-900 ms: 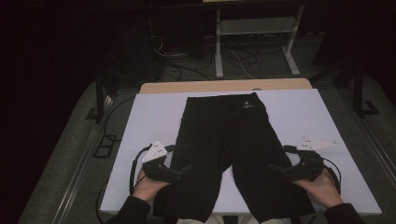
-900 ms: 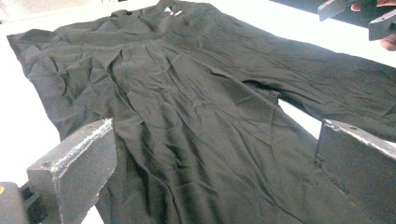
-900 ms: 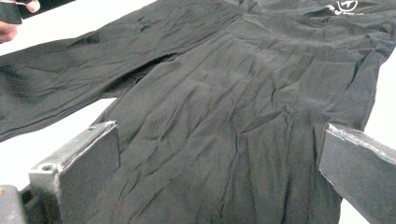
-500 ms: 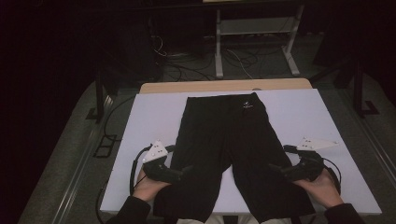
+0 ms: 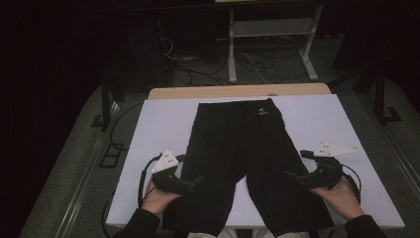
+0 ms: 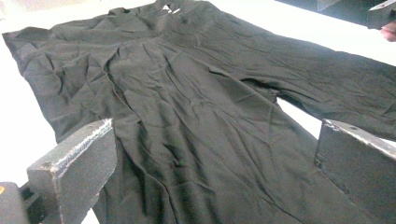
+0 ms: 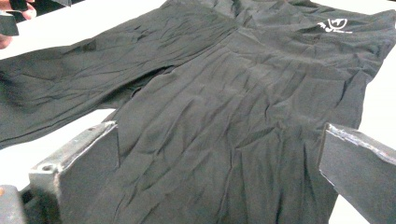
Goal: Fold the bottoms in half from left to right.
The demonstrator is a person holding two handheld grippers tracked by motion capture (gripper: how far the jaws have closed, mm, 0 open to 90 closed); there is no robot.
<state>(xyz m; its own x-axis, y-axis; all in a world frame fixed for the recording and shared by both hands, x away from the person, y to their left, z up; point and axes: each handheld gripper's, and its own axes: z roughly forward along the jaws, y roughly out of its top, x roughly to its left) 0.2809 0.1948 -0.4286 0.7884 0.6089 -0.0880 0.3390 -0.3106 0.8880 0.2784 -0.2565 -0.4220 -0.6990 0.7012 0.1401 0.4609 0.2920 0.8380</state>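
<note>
Two hands come in at the near edge of the desk (image 5: 317,119), each holding a hand-held gripper over one leg of a pair of black shorts (image 5: 247,153). The left hand-held gripper (image 5: 195,181) sits at the outer edge of the left leg, its jaws spread wide apart with wrinkled cloth between them in the left gripper view. The right hand-held gripper (image 5: 289,174) sits at the outer edge of the right leg, its jaws likewise wide apart. The shorts lie flat on the white desk, legs toward the person, waistband at the far side, with a small white logo (image 5: 262,112) near it. Beyond the desk stands a metal frame (image 5: 270,34) among cables (image 5: 247,62) on the floor.
</note>
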